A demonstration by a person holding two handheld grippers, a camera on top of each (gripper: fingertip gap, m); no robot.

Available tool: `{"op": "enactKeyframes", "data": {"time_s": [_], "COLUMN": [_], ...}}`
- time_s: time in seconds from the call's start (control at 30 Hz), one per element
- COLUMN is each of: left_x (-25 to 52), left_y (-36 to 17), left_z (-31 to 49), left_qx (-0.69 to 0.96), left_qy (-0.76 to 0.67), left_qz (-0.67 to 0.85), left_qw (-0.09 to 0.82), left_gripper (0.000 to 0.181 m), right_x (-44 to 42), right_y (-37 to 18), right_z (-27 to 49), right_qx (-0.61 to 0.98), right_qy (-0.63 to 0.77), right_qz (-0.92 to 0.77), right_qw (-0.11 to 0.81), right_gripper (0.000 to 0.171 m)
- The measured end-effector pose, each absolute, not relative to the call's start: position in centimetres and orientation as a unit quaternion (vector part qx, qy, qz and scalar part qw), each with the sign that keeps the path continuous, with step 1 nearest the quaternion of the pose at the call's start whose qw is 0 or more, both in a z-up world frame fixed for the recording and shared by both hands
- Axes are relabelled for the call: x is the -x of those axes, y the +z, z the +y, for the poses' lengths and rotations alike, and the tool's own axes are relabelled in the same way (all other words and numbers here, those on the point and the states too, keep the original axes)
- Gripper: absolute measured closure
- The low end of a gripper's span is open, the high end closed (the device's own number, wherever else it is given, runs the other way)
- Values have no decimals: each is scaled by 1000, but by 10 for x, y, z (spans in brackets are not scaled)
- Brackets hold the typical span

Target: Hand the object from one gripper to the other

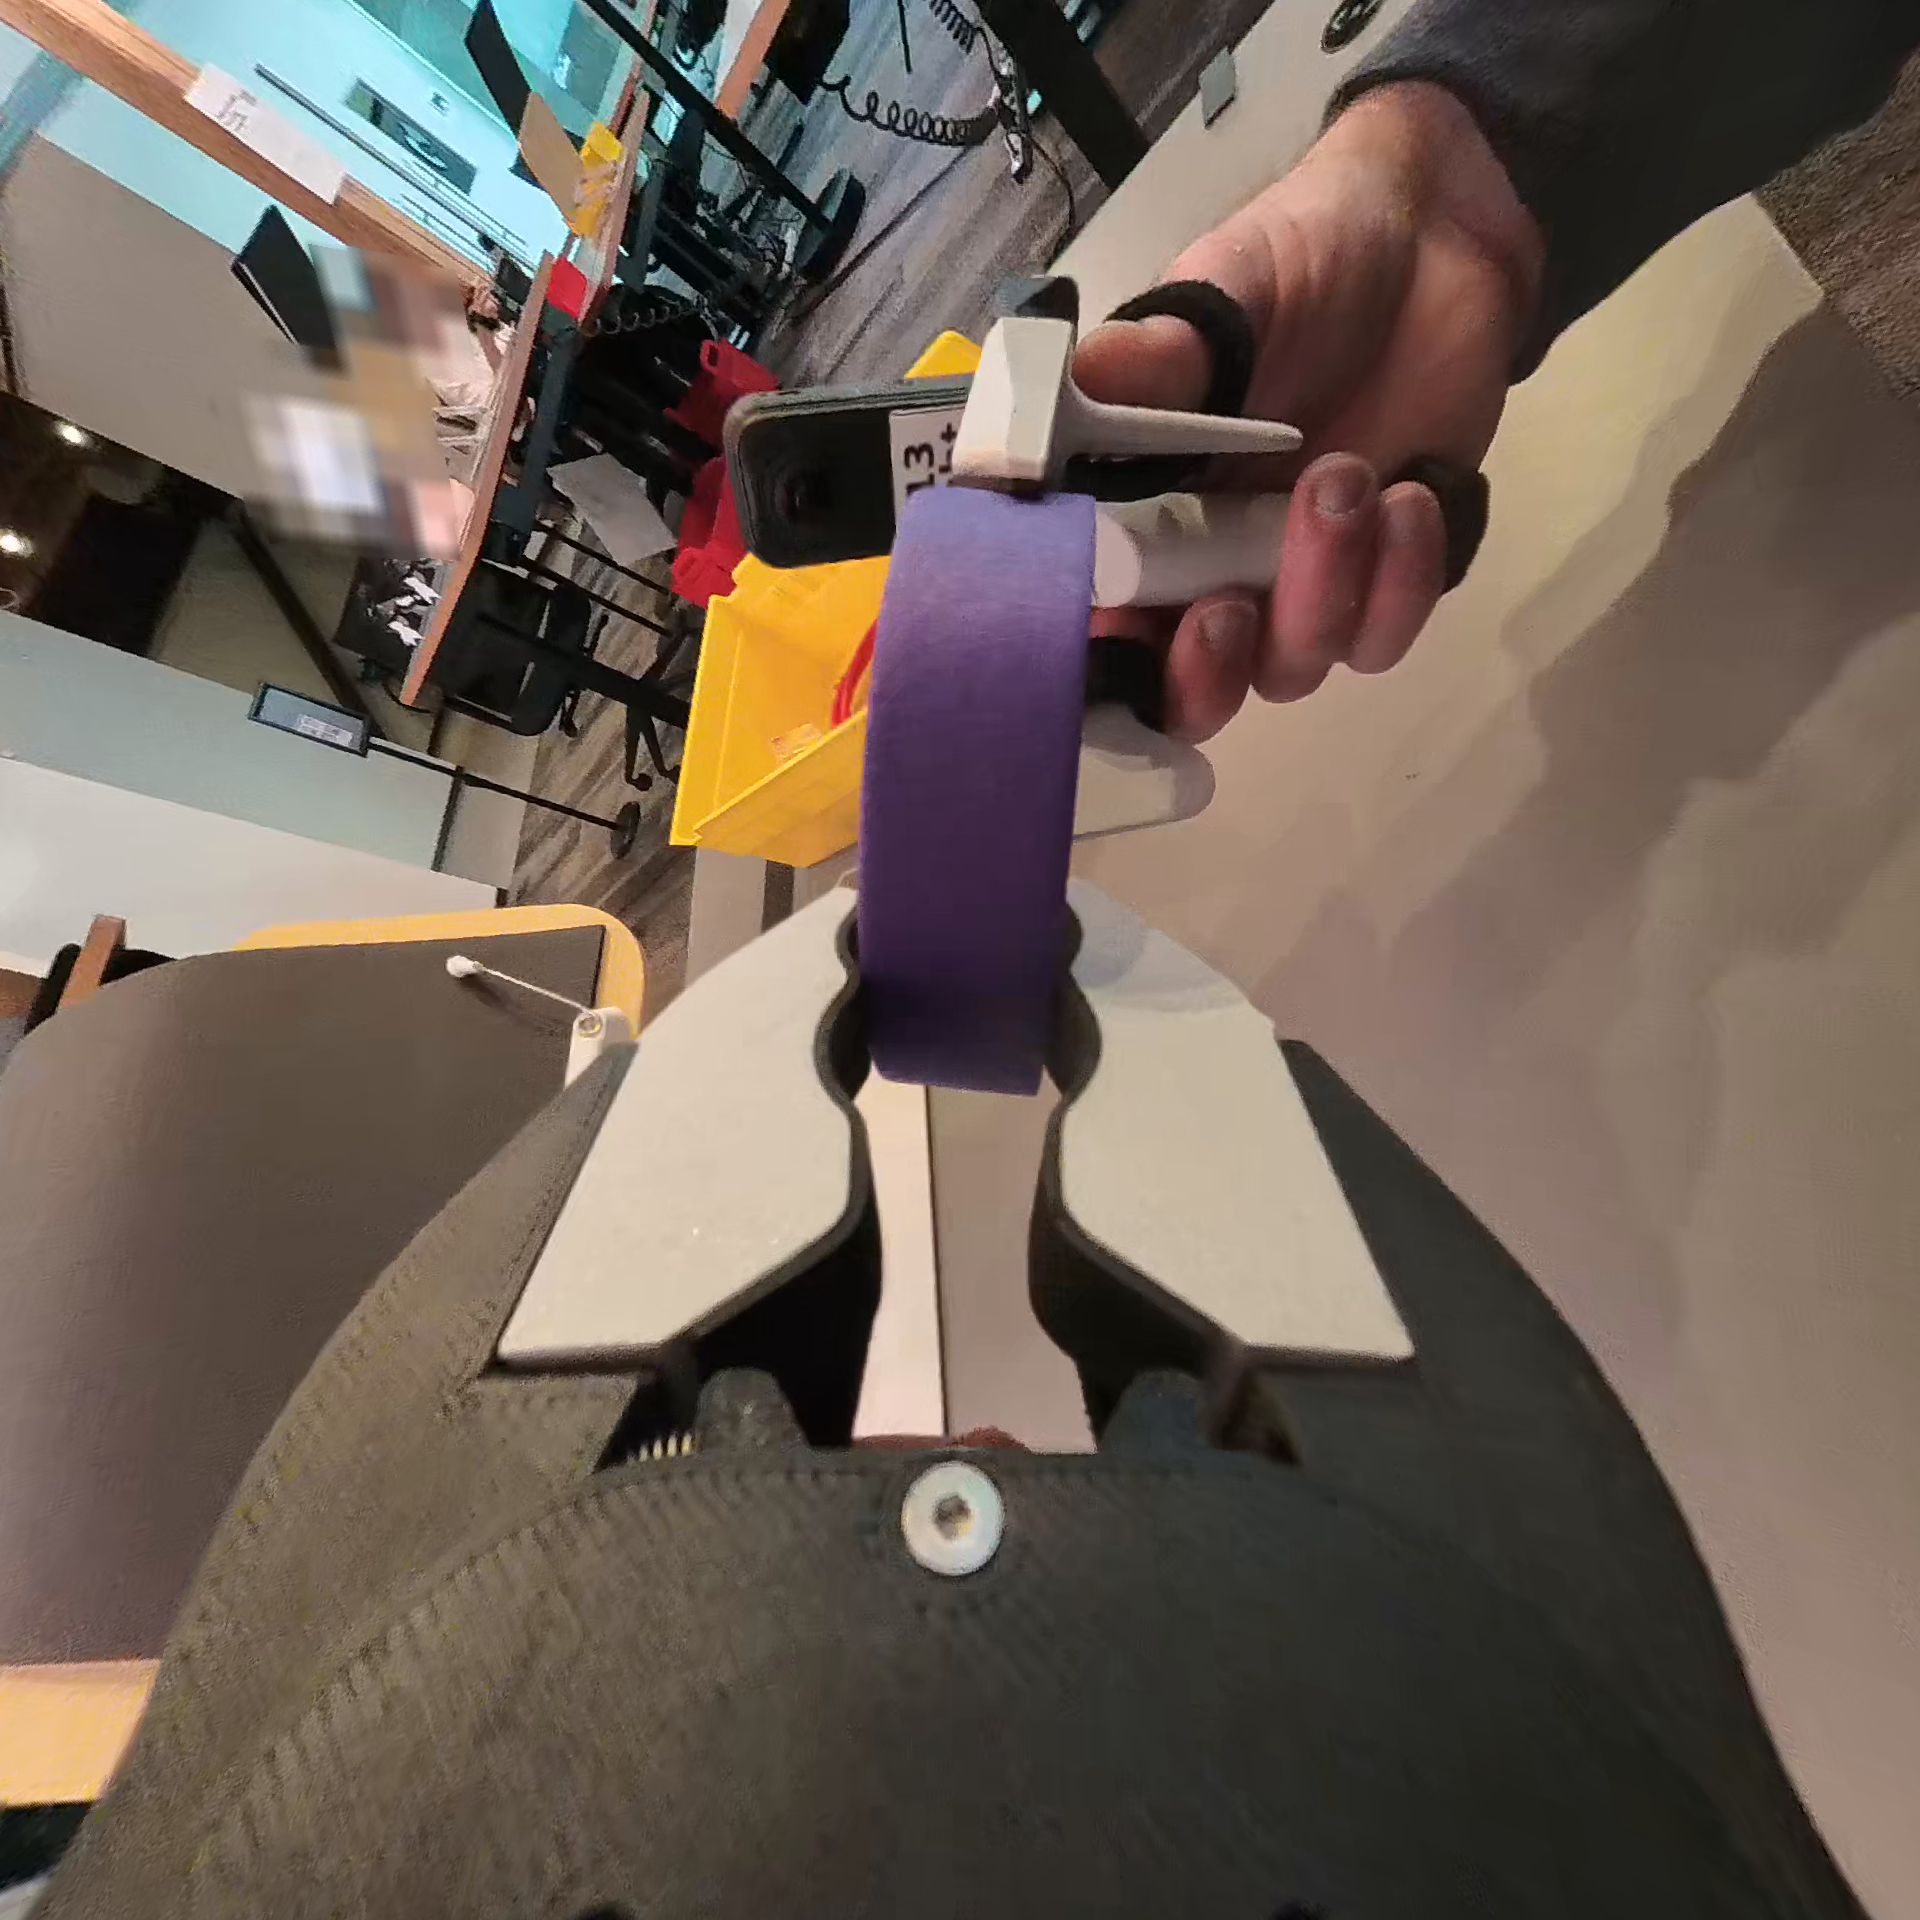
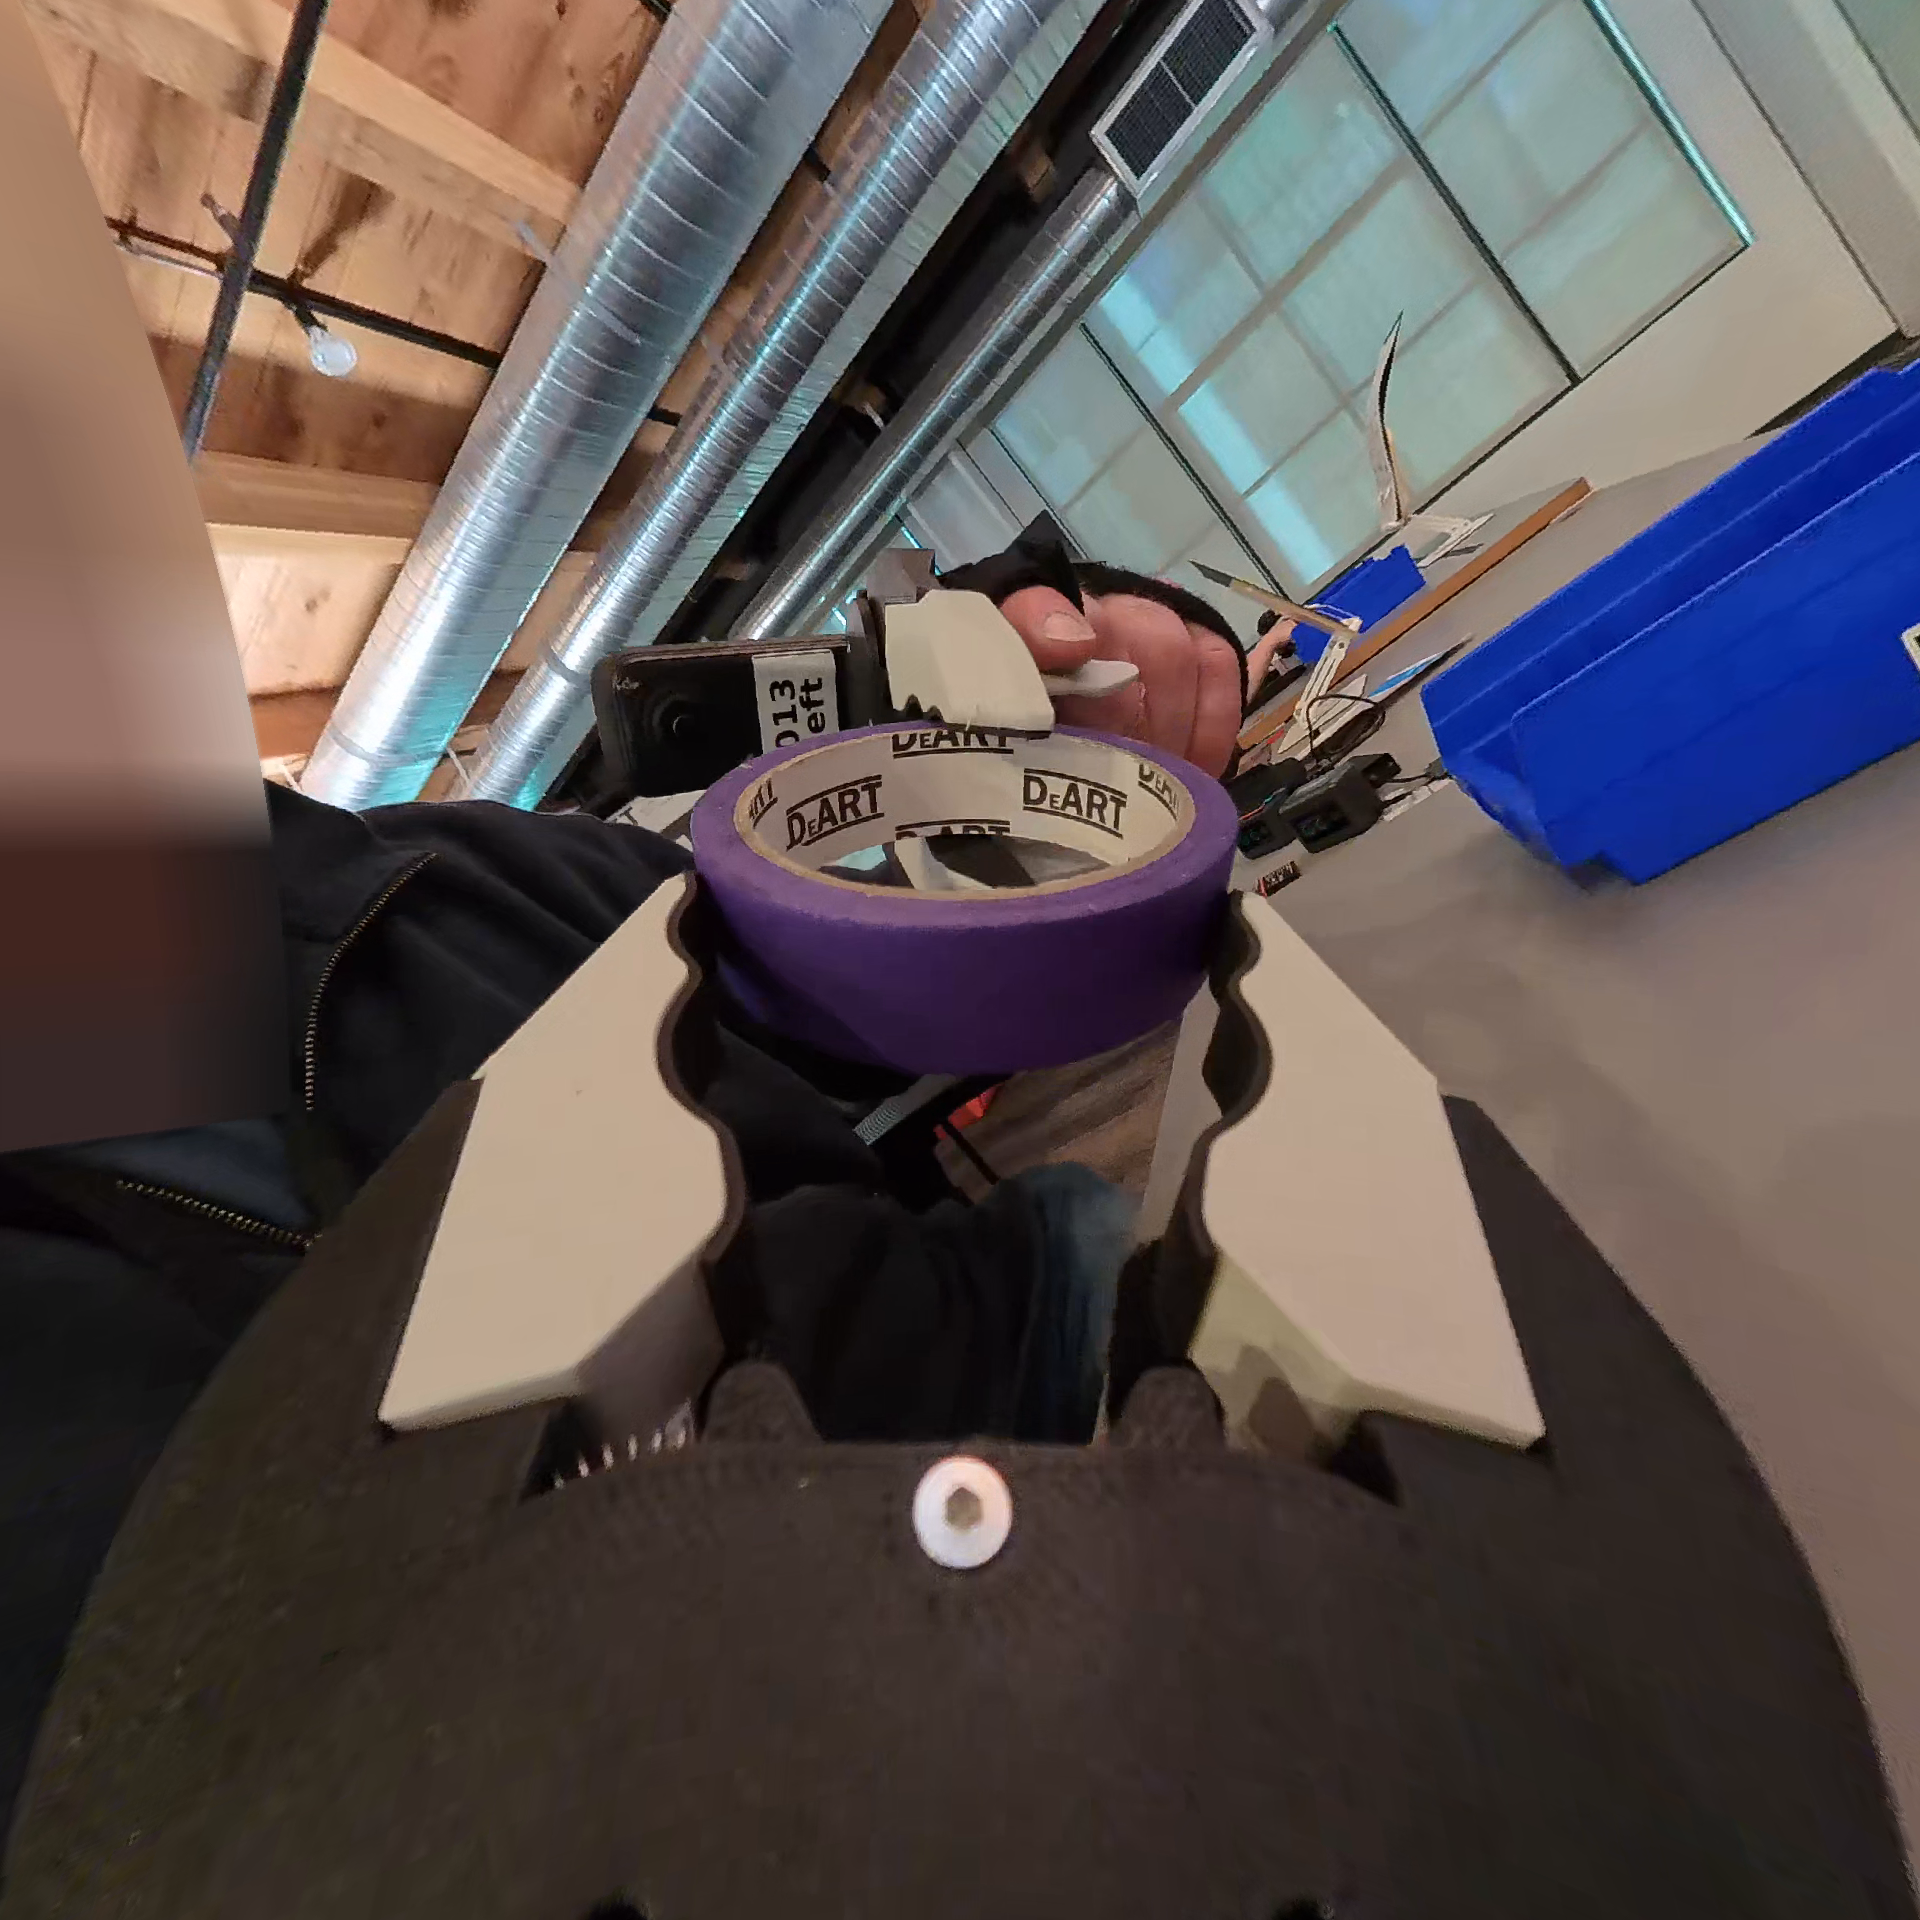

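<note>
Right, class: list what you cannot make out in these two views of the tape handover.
Left wrist view: purple tape roll is edge-on, so its core is hidden.
Right wrist view: whether the right gripper grips the roll; contact sits in shadow.
Right wrist view: blue bin is cut off by the right edge.

A yellow plastic bin sits just beyond the tool's tips in the left wrist view, with red plastic parts farther off behind it and desks with black frames beyond those. In the right wrist view, blue plastic bins stand on a grey tabletop to the tool's right, near small black electronic boxes. Silver ventilation ducts run under a wooden ceiling ahead, beside gridded windows.
</note>
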State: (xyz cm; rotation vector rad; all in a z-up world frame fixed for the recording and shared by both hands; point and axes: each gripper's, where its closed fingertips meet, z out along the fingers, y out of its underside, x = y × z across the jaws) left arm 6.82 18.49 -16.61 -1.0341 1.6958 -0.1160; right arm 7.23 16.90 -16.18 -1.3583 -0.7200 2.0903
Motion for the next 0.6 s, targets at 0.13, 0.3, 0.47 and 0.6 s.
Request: {"op": "enactKeyframes", "data": {"time_s": [0.13, 0.3, 0.47, 0.6], "left_x": [-69, -67, -71, -75], "left_y": [-169, -174, -174, -167], "left_z": [187, 194, 192, 189], "left_qx": [455, 550, 632, 648], "left_qy": [-57, -170, -363, -474], "left_qz": [703, 644, 550, 489], "left_qw": [544, 504, 408, 342], "left_gripper": [152, 152, 152, 152], "right_x": [-75, -83, -90, -88], "right_y": [-164, -173, -168, -164], "right_z": [175, 186, 188, 190], "right_qx": [509, 547, 530, 482], "right_qy": [763, 632, 367, 155], "right_qz": [-265, -342, -483, -563], "right_qw": [299, 428, 593, 653], "right_gripper": [77, 67, 59, 38]}}
